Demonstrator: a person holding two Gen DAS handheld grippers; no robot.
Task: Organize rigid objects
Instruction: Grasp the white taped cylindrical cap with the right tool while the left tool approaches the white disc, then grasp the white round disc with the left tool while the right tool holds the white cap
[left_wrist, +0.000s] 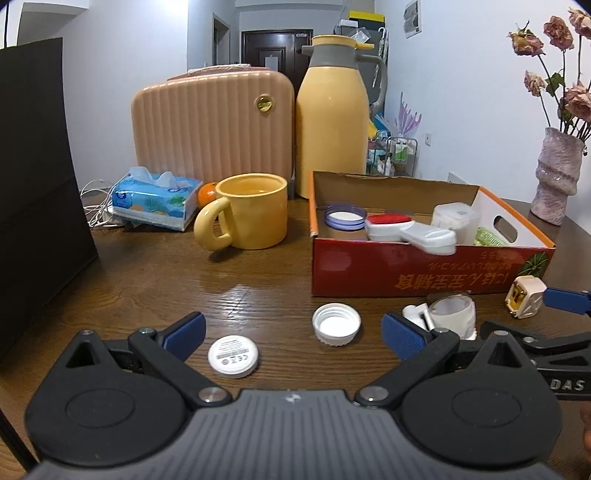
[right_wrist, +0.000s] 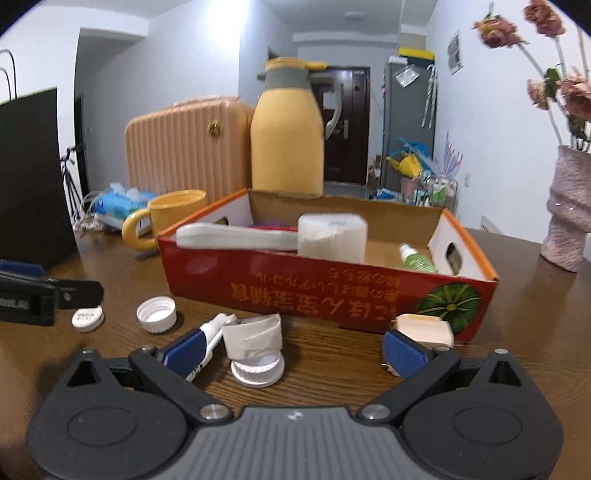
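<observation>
The left gripper (left_wrist: 293, 332) hangs low over the wooden table (left_wrist: 147, 280) with its 2 blue-padded fingers spread wide and nothing between them. Just ahead of it, between the finger lines, lie a flat white disc lid (left_wrist: 232, 356) with printed markings and a white ribbed screw cap (left_wrist: 336, 324) lying open side up, a little apart from each other. Past its right finger sit a crumpled white tube (left_wrist: 452, 311) and a small white stick-shaped item (left_wrist: 415, 312) just beside it.

The right gripper (right_wrist: 293, 349) is likewise splayed open and holds nothing. The crumpled white tube (right_wrist: 255, 341) lies between its fingers, resting on its wide cap, with the white stick-shaped item (right_wrist: 212, 334) touching or just beside the left pad. A cream-coloured charger plug (right_wrist: 423, 328) sits against the far side of the right pad; whether it touches cannot be told.

Beyond the loose pieces stands the red cardboard box (left_wrist: 424, 273), open-topped, holding a purple-rimmed lid (left_wrist: 345, 216), a white brush with a red head (left_wrist: 410, 230), a white plastic container (left_wrist: 456, 219) and a green bottle (right_wrist: 415, 258).

Farther back stand a yellow mug (left_wrist: 255, 210), a blue tissue pack (left_wrist: 157, 197), an orange ball (left_wrist: 206, 192), a ribbed peach case (left_wrist: 212, 122) and a yellow thermos jug (left_wrist: 332, 122). A pink vase (left_wrist: 557, 173) with dried flowers stands at the right edge, and a black bag (left_wrist: 33, 166) at the left.
</observation>
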